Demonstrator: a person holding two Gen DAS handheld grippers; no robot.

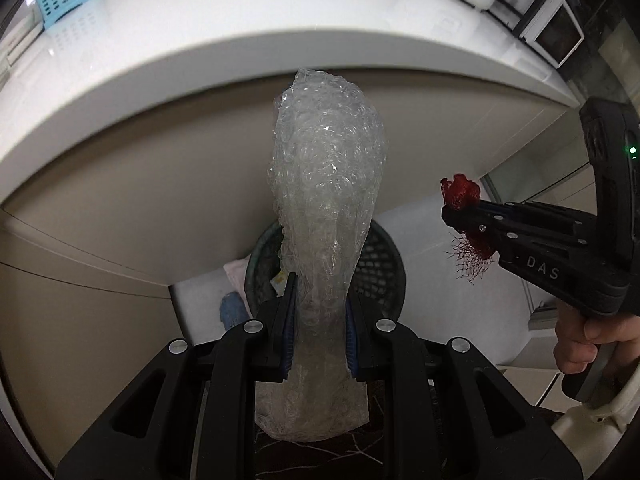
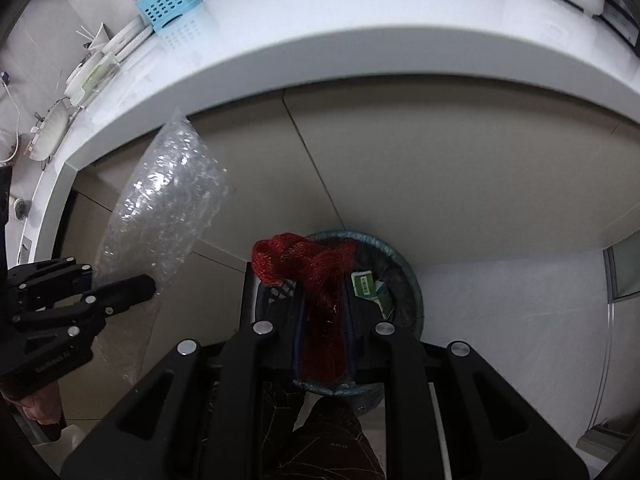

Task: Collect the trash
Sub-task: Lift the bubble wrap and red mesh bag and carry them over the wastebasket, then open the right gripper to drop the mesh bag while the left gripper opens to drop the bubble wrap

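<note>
While both grippers hang over the lined waste basket (image 2: pixel 404 268) beneath the white countertop (image 1: pixel 256 40), each carries trash.
Left gripper (image 1: pixel 320 312) is clamped on a long bubble-wrap bag (image 1: pixel 326 184); right gripper (image 2: pixel 323 320) pinches a bunched red mesh net (image 2: pixel 316 276), directly above the basket's opening.

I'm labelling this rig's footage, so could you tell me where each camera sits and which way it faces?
Left wrist: on the left gripper, looking steeply down along its fingers, shut on bubble wrap, at the waste basket; a hand shows.
Right wrist: on the right gripper, looking down at the basket; it is shut on red netting.
Shared: basket, countertop, both grippers, both pieces of trash.
</note>
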